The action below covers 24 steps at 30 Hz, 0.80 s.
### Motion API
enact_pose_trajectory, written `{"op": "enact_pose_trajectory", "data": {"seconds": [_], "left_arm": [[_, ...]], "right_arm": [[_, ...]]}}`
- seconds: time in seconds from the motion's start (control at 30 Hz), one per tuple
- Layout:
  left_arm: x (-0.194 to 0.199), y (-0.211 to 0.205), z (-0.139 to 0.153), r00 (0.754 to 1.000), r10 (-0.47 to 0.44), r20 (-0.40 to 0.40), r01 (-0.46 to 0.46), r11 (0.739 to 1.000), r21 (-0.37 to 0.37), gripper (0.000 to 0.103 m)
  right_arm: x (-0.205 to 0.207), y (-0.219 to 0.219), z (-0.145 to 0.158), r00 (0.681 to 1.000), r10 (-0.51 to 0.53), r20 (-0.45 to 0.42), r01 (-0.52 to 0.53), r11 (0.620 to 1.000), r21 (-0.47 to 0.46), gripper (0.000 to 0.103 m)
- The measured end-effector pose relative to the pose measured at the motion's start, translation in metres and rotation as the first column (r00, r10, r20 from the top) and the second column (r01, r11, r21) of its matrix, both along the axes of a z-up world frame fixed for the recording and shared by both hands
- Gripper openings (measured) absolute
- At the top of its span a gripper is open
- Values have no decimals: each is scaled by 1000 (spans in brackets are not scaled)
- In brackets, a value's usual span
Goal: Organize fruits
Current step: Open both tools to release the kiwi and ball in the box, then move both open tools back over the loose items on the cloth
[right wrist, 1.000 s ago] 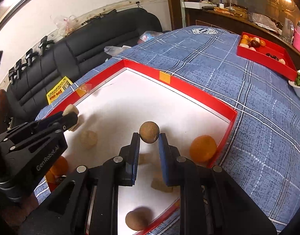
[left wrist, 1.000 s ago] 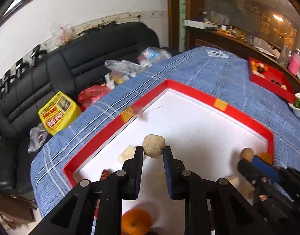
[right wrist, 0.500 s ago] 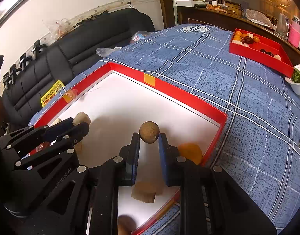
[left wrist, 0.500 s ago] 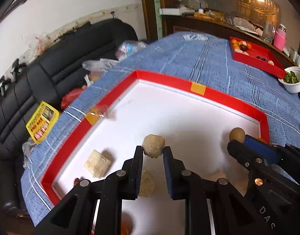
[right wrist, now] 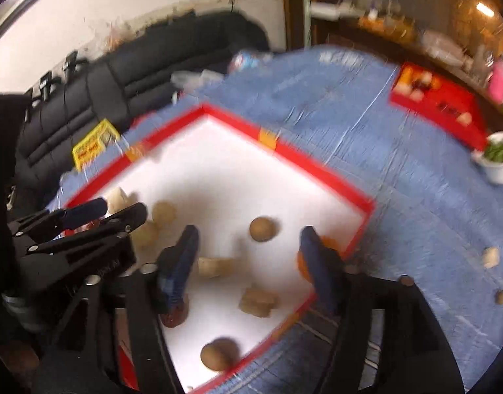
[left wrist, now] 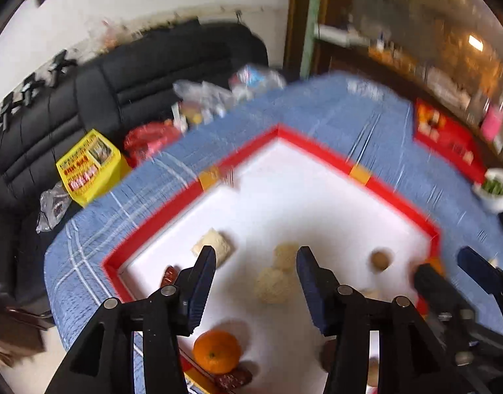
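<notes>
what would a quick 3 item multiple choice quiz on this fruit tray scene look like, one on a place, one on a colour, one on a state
1. Where does the round orange fruit lie in the left wrist view?
A. on the black sofa
B. in the white tray with the red rim, near its close edge
C. in the white bowl

2. What colour is the tablecloth under the tray?
A. blue with pale stripes
B. plain green
C. yellow

3. How do the left tongs stand?
A. clamped on the orange fruit
B. clamped on a brown ball
C. apart, gripping nothing

Answers:
1. B, the orange sits on the white floor below the left finger.
2. A, the blue striped cloth surrounds the tray.
3. C, the jaws are opening, and the pale lumpy balls lie on the tray beyond them, untouched.
</notes>
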<state>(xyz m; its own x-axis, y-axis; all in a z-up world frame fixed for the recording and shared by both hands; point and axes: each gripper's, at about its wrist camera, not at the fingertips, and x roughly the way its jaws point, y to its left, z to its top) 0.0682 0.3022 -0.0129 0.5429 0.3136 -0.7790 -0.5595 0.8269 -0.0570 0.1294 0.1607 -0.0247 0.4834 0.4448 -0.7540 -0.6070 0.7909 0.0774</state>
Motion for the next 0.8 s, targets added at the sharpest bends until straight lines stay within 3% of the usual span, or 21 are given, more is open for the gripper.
{"op": "enact_pose_trajectory", "data": {"seconds": [0.13,0.2,0.3,0.4,0.53,0.67,0.8], "left_arm": [[-22,-27,31,987,-12,163,4,999,53,61],[-28,-45,40,973,-39,228,22,997,76,66],[-29,-80,45,955,-123,270,98,990,102,68],[-18,-124,37,936,-247,251,224,968,115,68],[-1,-178,21,901,-392,185,368,917,154,68],[19,-219,5,873,-469,133,449,880,153,68],[42,-243,-6,861,-498,104,483,865,136,68]], "right_arm": [[-17,-47,38,994,-56,94,44,991,130,72],[-24,-82,54,976,-138,166,108,979,175,72],[-26,-140,60,938,-279,205,231,946,229,74],[-14,-199,43,890,-409,200,375,908,190,74],[12,-275,3,839,-534,104,525,845,104,73],[32,-332,-28,789,-614,27,613,789,45,70],[47,-338,-38,817,-577,13,577,817,14,63]]}}
